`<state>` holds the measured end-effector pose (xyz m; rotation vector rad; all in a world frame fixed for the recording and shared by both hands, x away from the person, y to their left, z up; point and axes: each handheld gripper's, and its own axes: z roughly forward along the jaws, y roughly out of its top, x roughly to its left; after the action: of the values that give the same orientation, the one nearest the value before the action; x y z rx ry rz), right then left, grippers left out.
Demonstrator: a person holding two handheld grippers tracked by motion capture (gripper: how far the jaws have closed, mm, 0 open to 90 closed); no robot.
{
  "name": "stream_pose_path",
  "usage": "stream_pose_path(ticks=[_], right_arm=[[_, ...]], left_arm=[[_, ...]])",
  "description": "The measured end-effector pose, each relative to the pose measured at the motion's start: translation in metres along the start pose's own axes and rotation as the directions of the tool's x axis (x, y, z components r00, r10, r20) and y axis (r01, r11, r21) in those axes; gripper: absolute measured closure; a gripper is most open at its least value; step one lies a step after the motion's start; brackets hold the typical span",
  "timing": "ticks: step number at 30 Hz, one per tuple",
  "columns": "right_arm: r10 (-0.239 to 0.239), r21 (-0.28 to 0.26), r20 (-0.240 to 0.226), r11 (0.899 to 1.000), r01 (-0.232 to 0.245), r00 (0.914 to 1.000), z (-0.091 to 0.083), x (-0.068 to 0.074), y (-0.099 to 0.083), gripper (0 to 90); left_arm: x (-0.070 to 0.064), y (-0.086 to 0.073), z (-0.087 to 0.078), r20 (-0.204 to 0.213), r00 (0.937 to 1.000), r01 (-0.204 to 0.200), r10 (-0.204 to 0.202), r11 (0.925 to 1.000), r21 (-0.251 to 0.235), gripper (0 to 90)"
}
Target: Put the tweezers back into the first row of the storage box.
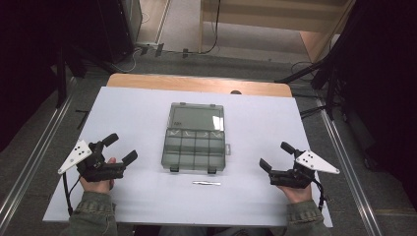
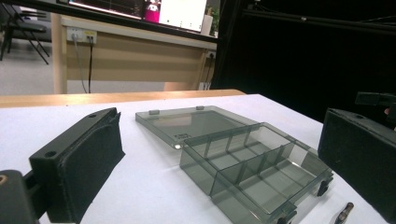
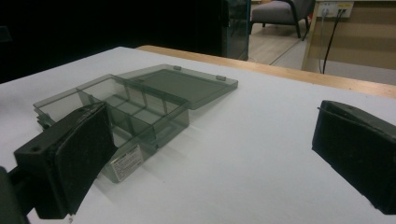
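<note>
A smoky clear compartment box lies open in the middle of the white table top, its lid folded flat toward the far side. Its compartments look empty. A small metal tool, like tweezers, lies just in front of the box; its tip appears in the left gripper view. My left gripper rests open at the left of the box, nothing between its jaws. My right gripper rests open at the right, also holding nothing. The box is ahead-left in the right gripper view.
The white board covers a wooden table whose far edge shows beyond it. A hand holds each gripper near the front edge. Dark stands and cables flank the table on both sides. A wooden desk stands beyond.
</note>
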<state>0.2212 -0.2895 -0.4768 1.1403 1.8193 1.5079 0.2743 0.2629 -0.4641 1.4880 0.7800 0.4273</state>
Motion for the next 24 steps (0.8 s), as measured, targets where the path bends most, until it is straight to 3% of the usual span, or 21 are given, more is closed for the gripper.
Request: stream_pose_path(ticks=[6,14,24], right_arm=[[-0.004,0.012,-0.018,1.0,0.004,0.9998,0.003,0.004,0.003,0.0],[-0.029,0.061,-0.081,0.998,0.034,0.9963,0.014,0.017,0.008,0.0],[-0.045,0.104,-0.172,0.993,0.064,0.9841,0.031,0.037,0.015,0.0]], left_arm=[[-0.001,0.0,0.0,0.006,1.0,0.0,0.0,1.0,0.001,0.0],[0.0,0.0,0.0,0.003,1.0,0.0,0.0,1.0,-0.001,0.0],[-0.001,0.0,0.0,0.006,1.0,0.002,-0.002,1.0,-0.002,0.0]])
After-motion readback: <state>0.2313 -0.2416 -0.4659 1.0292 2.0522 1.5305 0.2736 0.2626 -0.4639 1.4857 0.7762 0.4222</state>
